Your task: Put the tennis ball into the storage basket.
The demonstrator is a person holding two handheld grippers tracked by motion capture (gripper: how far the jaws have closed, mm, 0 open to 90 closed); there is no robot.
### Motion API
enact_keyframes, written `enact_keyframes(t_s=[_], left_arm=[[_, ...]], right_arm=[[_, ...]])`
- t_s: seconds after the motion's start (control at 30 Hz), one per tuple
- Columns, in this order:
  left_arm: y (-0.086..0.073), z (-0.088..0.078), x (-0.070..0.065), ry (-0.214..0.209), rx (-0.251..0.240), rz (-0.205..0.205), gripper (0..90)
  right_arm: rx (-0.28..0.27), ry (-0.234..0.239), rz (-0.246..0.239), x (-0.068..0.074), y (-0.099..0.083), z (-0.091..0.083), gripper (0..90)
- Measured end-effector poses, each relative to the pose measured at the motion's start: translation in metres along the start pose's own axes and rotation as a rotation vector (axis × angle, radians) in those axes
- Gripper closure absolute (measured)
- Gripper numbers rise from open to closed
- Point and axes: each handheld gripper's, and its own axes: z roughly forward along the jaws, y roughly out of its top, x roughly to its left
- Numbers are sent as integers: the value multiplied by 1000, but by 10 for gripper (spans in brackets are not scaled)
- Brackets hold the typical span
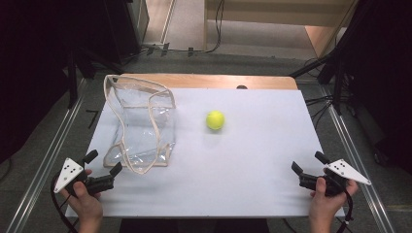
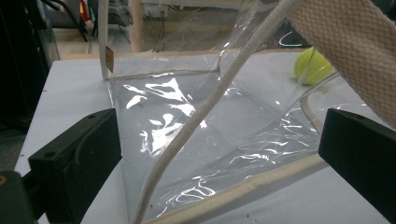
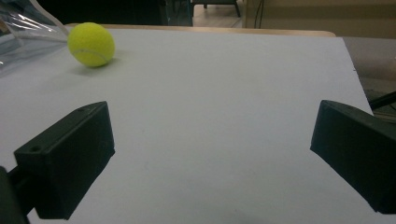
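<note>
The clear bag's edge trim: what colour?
Cream, woven trim on the clear bag; best in the left gripper view.

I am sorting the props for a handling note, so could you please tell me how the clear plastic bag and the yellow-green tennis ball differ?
The clear plastic bag with beige fabric trim is see-through; the yellow-green tennis ball is opaque and bright. The bag is large, crumpled and slumped, while the ball is small, round and firm-looking. The bag lies just ahead of the left gripper; the ball sits farther off, apart from both grippers. Both rest on the white table top, unheld.

A white-topped table (image 1: 252, 184) bears a clear bag (image 1: 138, 124) and a tennis ball (image 1: 215, 120), apart.
</note>
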Motion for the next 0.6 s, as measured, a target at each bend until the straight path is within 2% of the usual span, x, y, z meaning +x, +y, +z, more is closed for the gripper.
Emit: enact_keyframes(t_s=[0.27, 0.4, 0.43, 0.6], left_arm=[[0, 0, 0, 2, -1, -1, 0], [0, 0, 0, 2, -2, -3, 0], [0, 0, 0, 2, -2, -3, 0], [0, 0, 0, 3, -2, 2, 0]], right_arm=[[10, -12, -9, 2, 1, 0, 0], [28, 10, -6, 4, 4, -1, 0], [32, 27, 2, 5, 6, -1, 0], [47, 38, -8, 7, 12, 1, 0]])
